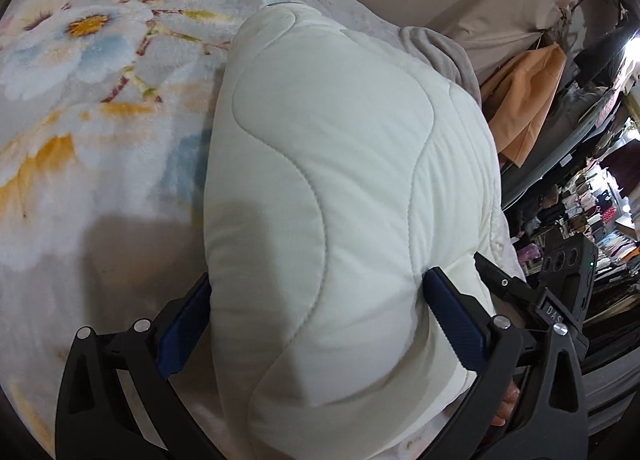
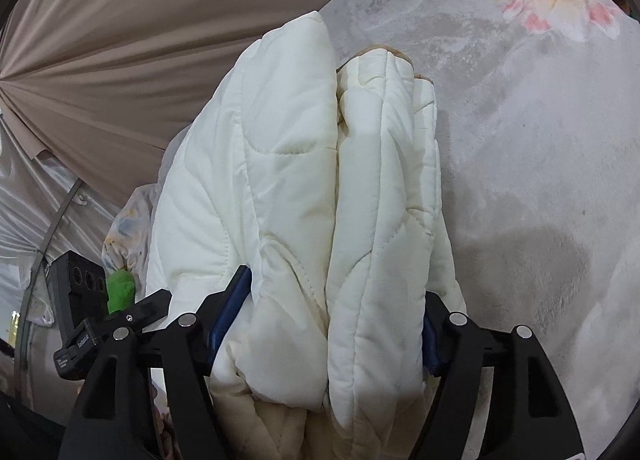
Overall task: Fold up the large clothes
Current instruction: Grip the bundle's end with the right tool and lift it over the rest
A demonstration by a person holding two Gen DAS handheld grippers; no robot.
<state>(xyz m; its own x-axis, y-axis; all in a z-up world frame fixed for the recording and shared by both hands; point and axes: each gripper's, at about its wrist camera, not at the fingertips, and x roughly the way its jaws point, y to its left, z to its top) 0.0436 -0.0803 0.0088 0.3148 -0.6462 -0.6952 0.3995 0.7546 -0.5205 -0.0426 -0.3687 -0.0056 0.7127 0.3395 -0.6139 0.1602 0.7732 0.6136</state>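
Both jaw pairs squeeze the puffy white quilted coat [image 1: 320, 187] on the floral blanket [image 1: 80, 71]: left gripper [image 1: 316, 300], right gripper [image 2: 332, 320]; slippery padding may spring loose, undoing the fold.

Left hand-held gripper [image 1: 320, 308] tips steeply downward, its black arms splayed toward seven and five o'clock, blue pads [image 1: 456, 316] pressed into both sides of the padded white garment [image 1: 320, 163]. At its five o'clock side a fingertip [image 1: 506, 406] of the person's hand peeks from behind the frame. Right hand-held gripper [image 2: 332, 324] also points down, blue pads [image 2: 230, 308] squeezing a thick doubled bundle of the same garment, jaws standing fairly wide around it.
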